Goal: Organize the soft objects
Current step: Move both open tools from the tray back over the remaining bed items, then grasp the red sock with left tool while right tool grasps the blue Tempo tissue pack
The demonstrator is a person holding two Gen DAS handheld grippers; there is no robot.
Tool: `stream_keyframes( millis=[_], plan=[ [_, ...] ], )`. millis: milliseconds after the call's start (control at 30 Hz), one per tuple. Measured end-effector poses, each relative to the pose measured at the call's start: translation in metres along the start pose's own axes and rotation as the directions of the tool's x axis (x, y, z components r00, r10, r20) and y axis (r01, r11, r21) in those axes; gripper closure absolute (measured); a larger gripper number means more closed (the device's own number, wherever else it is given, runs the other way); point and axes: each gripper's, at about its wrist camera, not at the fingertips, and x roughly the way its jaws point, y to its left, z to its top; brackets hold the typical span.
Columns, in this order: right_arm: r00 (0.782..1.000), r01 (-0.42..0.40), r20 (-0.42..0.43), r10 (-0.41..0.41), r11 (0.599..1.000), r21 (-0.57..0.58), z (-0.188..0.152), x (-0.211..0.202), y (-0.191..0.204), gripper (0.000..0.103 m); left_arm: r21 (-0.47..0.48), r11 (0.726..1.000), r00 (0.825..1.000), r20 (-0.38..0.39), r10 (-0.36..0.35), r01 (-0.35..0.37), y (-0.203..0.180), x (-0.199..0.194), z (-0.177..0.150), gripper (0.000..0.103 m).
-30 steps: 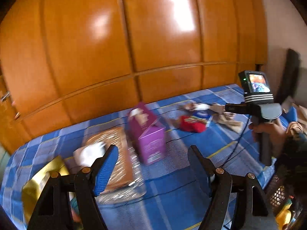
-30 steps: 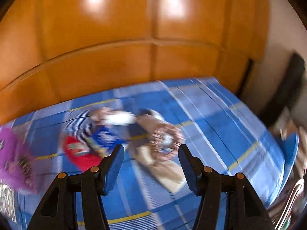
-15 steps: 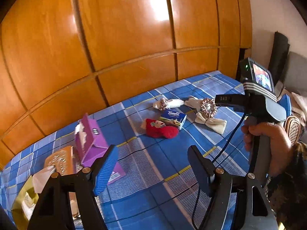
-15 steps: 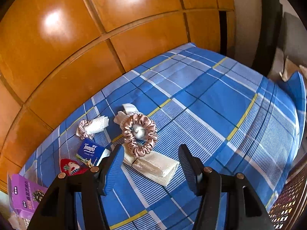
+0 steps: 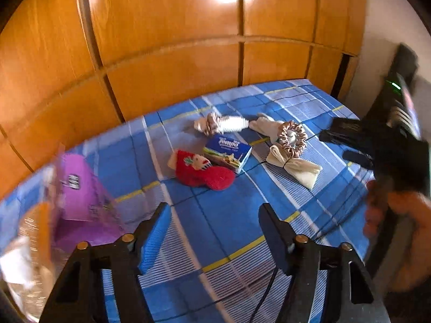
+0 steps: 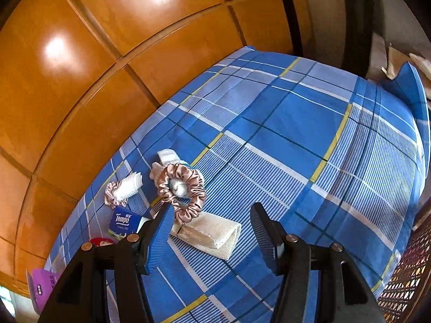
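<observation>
Two grippers hang above the blue plaid bedspread (image 6: 296, 123), and neither holds anything. Your left gripper (image 5: 214, 238) has just been closing and now stands about half open with only sheet between its jaws; your right gripper (image 6: 211, 235) is also half open and empty, the folded cream cloth (image 6: 212, 232) lying under the gap but not touching the pads.

The soft things sit clustered mid-bed: a pink satin scrunchie (image 6: 181, 188) resting on that cloth, a smaller scrunchie around a white roll (image 6: 122, 189), and a red stocking (image 5: 202, 172) touching the tissue pack (image 5: 227, 153).

If you come down on the cloth as you are, your left pad will likely catch the scrunchie and drag both, since it overlaps the cloth's end. A black cable trails across the sheet near your left jaws and could snag. The pads may also pinch the bedspread.

The tissue pack reads "Tempo"; writing on the purple box (image 5: 80, 196) is too blurred.
</observation>
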Motion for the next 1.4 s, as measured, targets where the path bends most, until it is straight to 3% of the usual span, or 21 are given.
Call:
stream_keyframes(
  millis=[167,367,567,733,833,867,933,1033,1233,1400],
  plan=[
    [0.999,-0.026,-0.026,0.027,0.999,0.022,0.000,0.003,-0.004,0.044,-0.159,0.986,0.993,-0.100,-0.064,0.047,0.009,0.044,0.016,0.049],
    [0.998,-0.054,-0.039,0.055,0.998,0.027,0.000,0.005,-0.004,0.044,-0.276,0.961,0.988,-0.147,-0.038,-0.005,0.018,0.088,0.036,0.050],
    [0.996,-0.071,-0.049,0.072,0.997,0.033,-0.001,0.007,-0.004,0.044,-0.374,0.925,0.981,-0.192,-0.008,-0.065,0.037,0.129,0.050,0.048],
    [0.995,-0.080,-0.057,0.081,0.997,0.017,-0.002,0.008,0.000,0.044,-0.403,0.909,0.979,-0.201,0.025,-0.106,0.046,0.149,0.055,0.037],
    [0.994,-0.087,-0.061,0.088,0.996,0.008,-0.003,0.009,0.002,0.044,-0.359,0.924,0.976,-0.209,0.059,-0.133,0.044,0.157,0.052,0.038],
    [0.994,-0.089,-0.063,0.089,0.996,0.005,-0.003,0.010,0.003,0.044,-0.349,0.927,0.976,-0.207,0.069,-0.140,0.044,0.157,0.050,0.043],
    [0.993,-0.096,-0.065,0.096,0.995,0.002,-0.004,0.010,0.004,0.044,-0.288,0.943,0.975,-0.192,0.111,-0.164,0.044,0.151,0.044,0.067],
    [0.993,-0.100,-0.065,0.099,0.995,-0.011,-0.004,0.010,0.007,0.044,-0.240,0.962,0.981,-0.174,0.087,-0.128,0.048,0.141,0.034,0.078],
    [0.992,-0.110,-0.068,0.107,0.993,-0.040,-0.005,0.010,0.011,0.044,-0.103,0.992,0.985,-0.160,0.060,-0.077,0.034,0.106,-0.007,0.079],
    [0.987,-0.139,-0.096,0.131,0.987,-0.082,-0.009,0.013,0.021,0.044,-0.006,0.999,0.989,-0.139,0.042,-0.044,0.029,0.078,-0.046,0.079]
  ],
)
